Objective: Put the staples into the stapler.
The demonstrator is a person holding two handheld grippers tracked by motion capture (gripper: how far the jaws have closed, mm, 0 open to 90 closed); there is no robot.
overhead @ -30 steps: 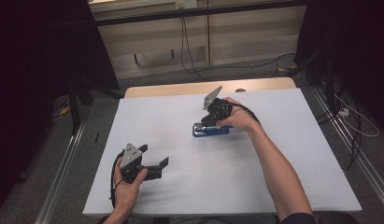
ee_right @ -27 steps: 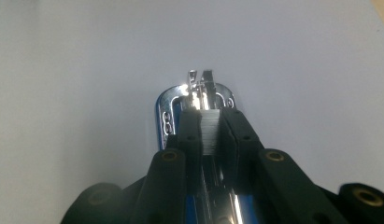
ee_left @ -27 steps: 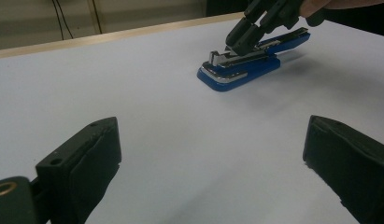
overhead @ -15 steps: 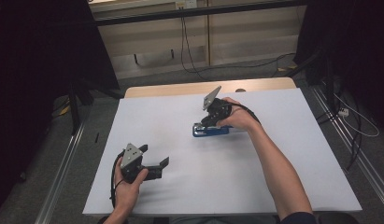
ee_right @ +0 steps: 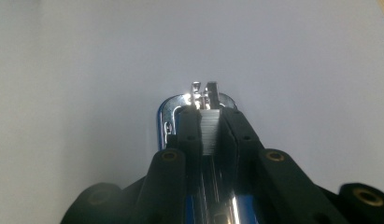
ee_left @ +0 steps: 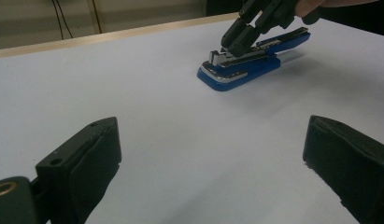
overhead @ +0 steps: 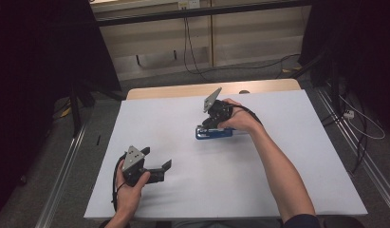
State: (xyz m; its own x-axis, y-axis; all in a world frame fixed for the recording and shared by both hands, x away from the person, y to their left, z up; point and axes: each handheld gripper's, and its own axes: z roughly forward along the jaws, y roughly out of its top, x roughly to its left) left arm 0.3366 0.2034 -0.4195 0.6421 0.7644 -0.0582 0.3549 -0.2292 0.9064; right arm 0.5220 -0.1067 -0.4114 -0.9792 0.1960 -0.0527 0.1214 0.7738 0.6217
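Observation:
A blue stapler [overhead: 215, 133] with a chrome front [ee_right: 172, 111] lies on the white table [overhead: 164, 118], a little right of the middle. My right gripper [overhead: 206, 124] tilts down onto its front end. Its jaws are shut on a ribbed silver strip of staples [ee_right: 209, 132] that sits along the stapler's metal channel. In the left gripper view the stapler [ee_left: 248, 69] lies ahead to the right, with the right gripper's fingers [ee_left: 240, 33] pressed on its front. My left gripper [overhead: 164, 169] is held low over the near left of the table, open and with nothing between its jaws [ee_left: 213, 128].
A wooden strip [overhead: 183, 91] runs along the table's far edge. Metal rails [overhead: 64, 166] flank the table on the floor, and cables [overhead: 358, 128] trail at the right. Dark curtains hang at both sides.

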